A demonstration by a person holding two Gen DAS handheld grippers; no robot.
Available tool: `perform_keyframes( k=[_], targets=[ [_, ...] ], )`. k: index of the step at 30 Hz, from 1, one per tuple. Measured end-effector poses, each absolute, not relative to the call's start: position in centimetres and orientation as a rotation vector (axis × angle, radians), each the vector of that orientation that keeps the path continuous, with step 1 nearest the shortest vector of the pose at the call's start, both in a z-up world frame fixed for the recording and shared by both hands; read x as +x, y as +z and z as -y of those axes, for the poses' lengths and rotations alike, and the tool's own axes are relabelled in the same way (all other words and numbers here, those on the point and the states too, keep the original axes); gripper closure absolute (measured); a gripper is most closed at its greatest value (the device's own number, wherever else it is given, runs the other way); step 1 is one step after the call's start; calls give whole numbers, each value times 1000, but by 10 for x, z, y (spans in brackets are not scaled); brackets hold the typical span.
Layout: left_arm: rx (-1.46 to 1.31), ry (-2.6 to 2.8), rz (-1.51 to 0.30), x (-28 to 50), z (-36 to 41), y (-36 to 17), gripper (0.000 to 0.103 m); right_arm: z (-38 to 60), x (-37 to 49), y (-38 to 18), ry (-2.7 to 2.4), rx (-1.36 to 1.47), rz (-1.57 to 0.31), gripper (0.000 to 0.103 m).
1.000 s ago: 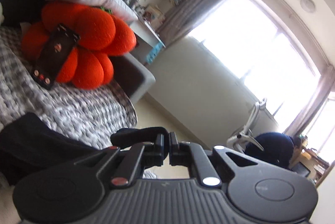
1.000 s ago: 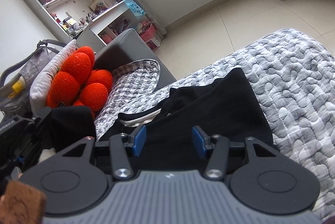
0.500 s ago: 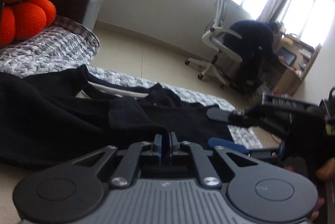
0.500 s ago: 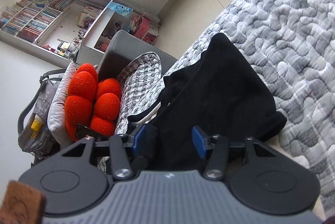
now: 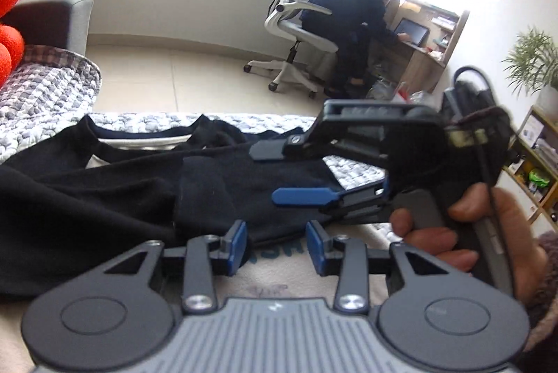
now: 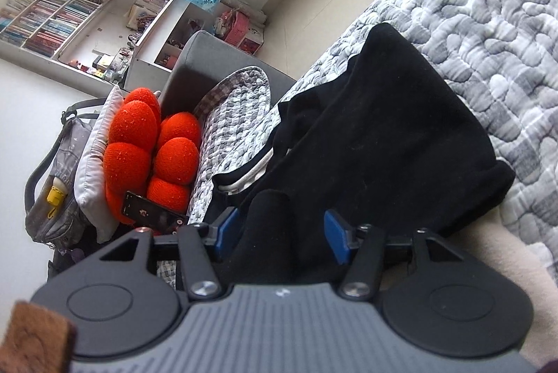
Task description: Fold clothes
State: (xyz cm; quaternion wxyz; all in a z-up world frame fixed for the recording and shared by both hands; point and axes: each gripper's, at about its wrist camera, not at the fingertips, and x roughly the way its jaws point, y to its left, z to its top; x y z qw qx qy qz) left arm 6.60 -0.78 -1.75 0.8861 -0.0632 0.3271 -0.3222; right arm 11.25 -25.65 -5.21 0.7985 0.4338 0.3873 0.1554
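Observation:
A black garment (image 5: 104,198) with a white inner neckline lies crumpled on a grey-white quilted blanket (image 5: 42,94). My left gripper (image 5: 276,249) sits low at the garment's near edge. Its jaws are opening, with the hem just ahead of the blue pads and nothing pinched. To the right, a hand (image 5: 436,233) holds my right gripper (image 5: 289,174) over the garment, turned on its side. In the right wrist view the right gripper (image 6: 280,233) is opening. A raised fold of the black garment (image 6: 383,129) stands between its pads, which do not press it.
An orange puffy cushion (image 6: 150,150) with a phone (image 6: 150,211) on it lies at the sofa's head, beside a grey bag (image 6: 52,191). Across the tiled floor, a person sits on a white office chair (image 5: 293,35) at a desk. Beige cloth (image 5: 279,282) lies under the left gripper.
The left gripper swung down from facing the room to the garment, and its shut jaws have opened. The right gripper sank closer to the garment, widened a little, and a fold now stands between its pads.

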Motion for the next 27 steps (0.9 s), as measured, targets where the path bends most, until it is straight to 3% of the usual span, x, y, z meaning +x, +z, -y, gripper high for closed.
perform_keyframes(
  k=[11,23,27],
  targets=[
    [-122,-430,-657,63,-57,9,49,221,112,-40,329,778,-816,45],
    [-357,-8,-762,98,-139,-5,49,119,105,-43,294,175,-758,45],
    [-395,16,-781,99,-146,-9,49,118,104,-46,254,93,-729,46]
  ],
)
